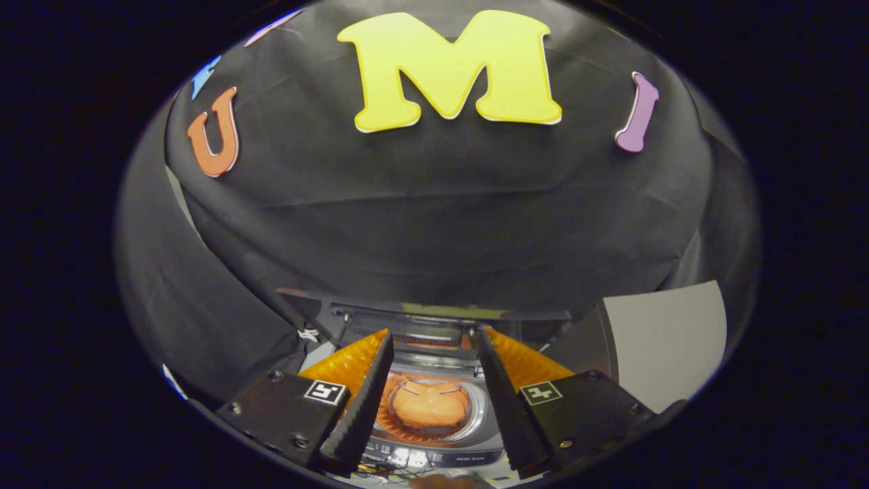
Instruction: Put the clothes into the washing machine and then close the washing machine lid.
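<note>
A small top-loading washing machine (434, 454) stands below and just ahead of my gripper (434, 334). Its round drum (475, 411) is uncovered and shows between the two fingers. An orange lump (428, 404) that looks like bunched cloth lies inside the drum. The glossy dark lid (434, 316) stands raised behind the drum, just beyond the fingertips. My gripper is open, with a wide gap between its fingers and nothing held in it. The machine's control strip runs along its near edge.
The black cloth wall (434, 224) rises close behind the machine. A pale grey panel (665, 339) stands to the right of the machine. More black cloth (224, 339) drapes down on the left.
</note>
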